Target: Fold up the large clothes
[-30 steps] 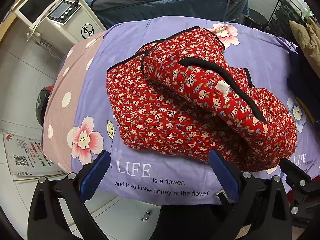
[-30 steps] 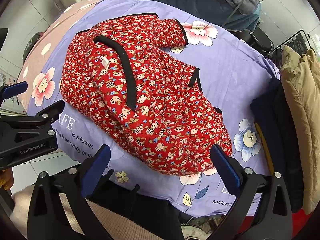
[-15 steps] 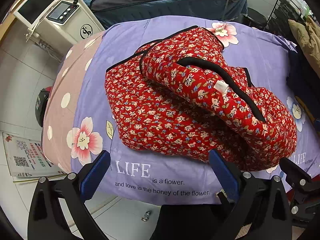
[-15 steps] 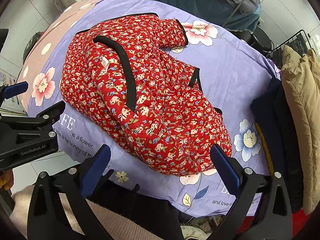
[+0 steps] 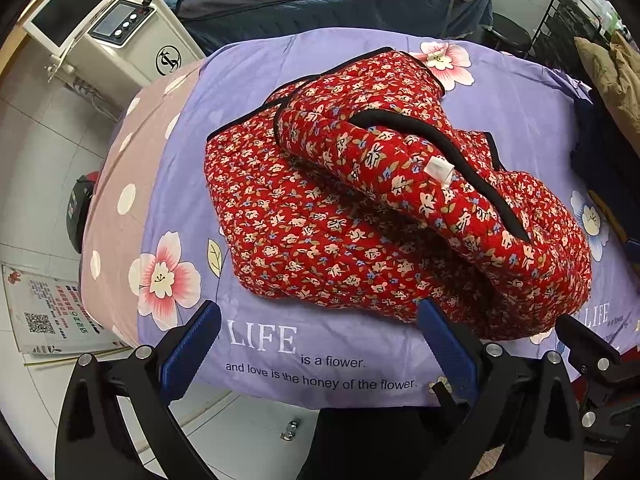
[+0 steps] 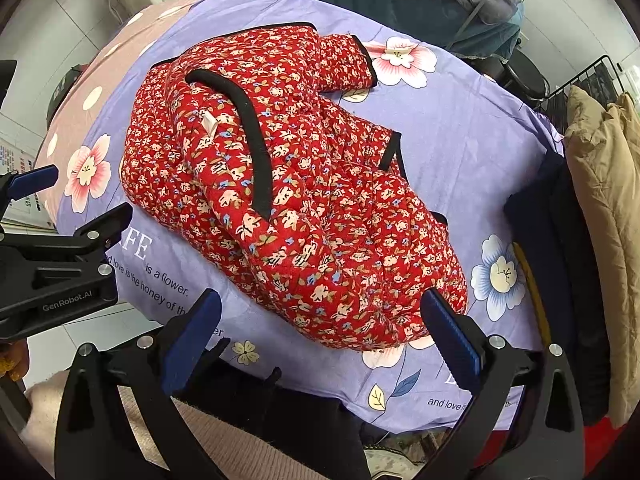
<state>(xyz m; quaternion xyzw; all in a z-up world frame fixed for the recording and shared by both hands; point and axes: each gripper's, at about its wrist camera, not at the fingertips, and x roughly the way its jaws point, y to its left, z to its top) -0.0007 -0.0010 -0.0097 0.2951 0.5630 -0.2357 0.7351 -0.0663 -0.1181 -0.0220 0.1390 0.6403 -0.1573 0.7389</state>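
Item: one red floral quilted jacket (image 5: 360,216), lying bundled mid-table toward the near edge of the purple flowered cloth (image 5: 320,360), sleeve and black-trimmed front laid over its body, probably partway through folding. I hold two grippers off the near edge, likely clear of the bundle to judge it: left gripper (image 5: 320,344) spread wide, empty; right gripper (image 6: 320,336) likewise wide, empty. Spare garments (image 6: 592,200), number unclear, piled at the right edge.

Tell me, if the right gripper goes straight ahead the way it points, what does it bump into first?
Probably the red flowery jacket. The open right gripper points at its bulging near end, which lies on the purple sheet. Depth is hard to judge through the fisheye.
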